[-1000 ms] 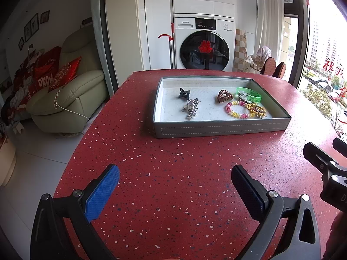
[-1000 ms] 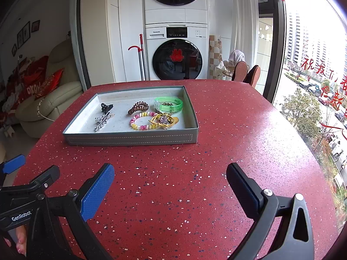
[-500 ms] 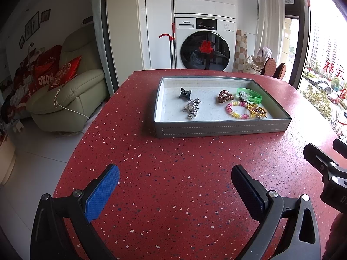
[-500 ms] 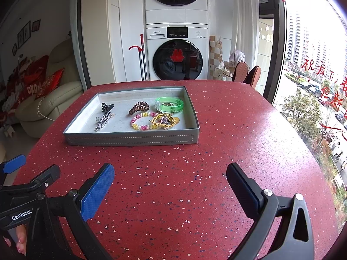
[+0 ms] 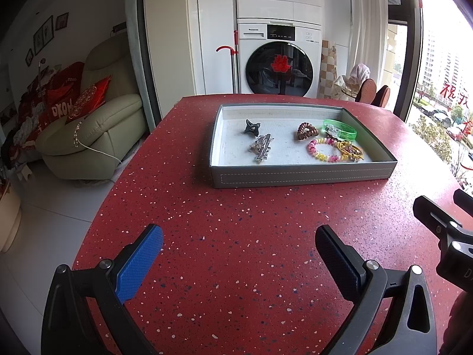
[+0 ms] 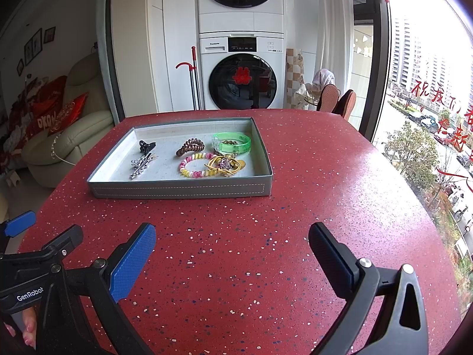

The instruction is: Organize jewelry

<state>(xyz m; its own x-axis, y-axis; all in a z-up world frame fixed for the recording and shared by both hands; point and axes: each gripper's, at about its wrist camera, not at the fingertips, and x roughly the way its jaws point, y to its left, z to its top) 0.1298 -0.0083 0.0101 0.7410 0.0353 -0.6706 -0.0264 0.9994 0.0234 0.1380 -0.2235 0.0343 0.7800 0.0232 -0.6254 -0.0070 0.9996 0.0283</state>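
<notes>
A grey tray [image 5: 301,177] [image 6: 180,190] stands on the red table. In it lie a dark claw clip [image 5: 252,127] [image 6: 146,145], a silver hair clip [image 5: 261,147] [image 6: 142,164], a brown spiral tie [image 5: 307,131] [image 6: 190,146], a green bracelet [image 5: 340,129] [image 6: 232,143], a pink-yellow bracelet [image 5: 323,151] [image 6: 193,164] and a gold chain piece [image 5: 350,149] [image 6: 226,164]. My left gripper [image 5: 238,245] and right gripper [image 6: 232,242] are both open and empty, near the table's front, well short of the tray.
The red speckled table [image 5: 251,222] [image 6: 340,177] is round-edged, with floor and a beige sofa [image 5: 94,136] to the left. A stacked washer and dryer [image 6: 241,74] stand behind. Chairs [image 6: 337,100] and a window are at the right.
</notes>
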